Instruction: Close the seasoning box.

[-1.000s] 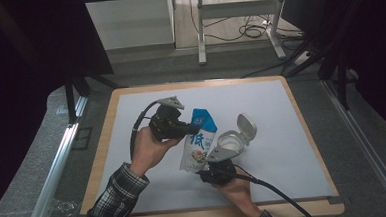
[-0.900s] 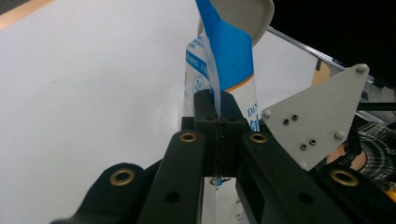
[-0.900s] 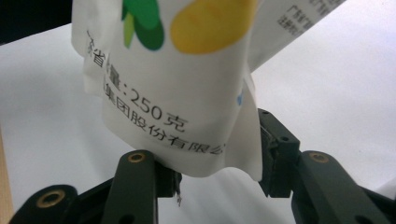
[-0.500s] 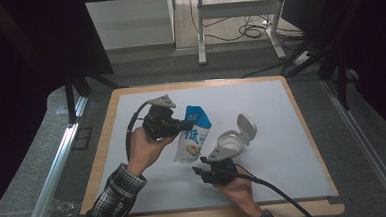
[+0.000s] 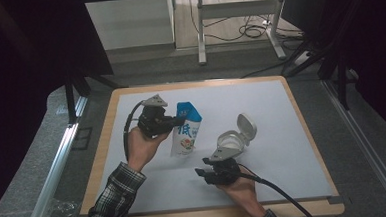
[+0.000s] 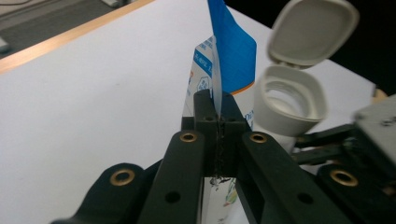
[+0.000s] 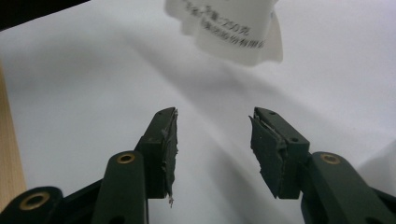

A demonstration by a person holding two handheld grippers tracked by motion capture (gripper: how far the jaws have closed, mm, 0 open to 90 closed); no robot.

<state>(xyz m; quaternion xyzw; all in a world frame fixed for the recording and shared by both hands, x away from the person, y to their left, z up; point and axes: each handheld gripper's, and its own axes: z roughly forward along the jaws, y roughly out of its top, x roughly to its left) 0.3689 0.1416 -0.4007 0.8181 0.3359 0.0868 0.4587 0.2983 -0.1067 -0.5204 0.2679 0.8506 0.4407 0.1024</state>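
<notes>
A blue and white pouch (image 5: 186, 131) is held upright over the white mat (image 5: 281, 114), its lower end close to the surface. My left gripper (image 5: 174, 123) is shut on the pouch's side seam; in the left gripper view the jaws (image 6: 217, 109) pinch the thin edge under the blue top (image 6: 231, 51). My right gripper (image 5: 200, 172) sits low at the front and points at the pouch's bottom (image 7: 229, 28). Its jaws (image 7: 212, 130) have just been opening and hold nothing. A white tub (image 5: 230, 142) with its flip lid (image 5: 246, 126) open stands right of the pouch.
The mat lies on a wooden-edged table (image 5: 211, 215). The tub (image 6: 289, 98) stands close behind the pouch in the left gripper view, with the right gripper (image 6: 364, 135) beside it. Bare mat stretches to the left and far side.
The left gripper has carried the pouch leftward, away from the right gripper. The right hand has stayed in place.
</notes>
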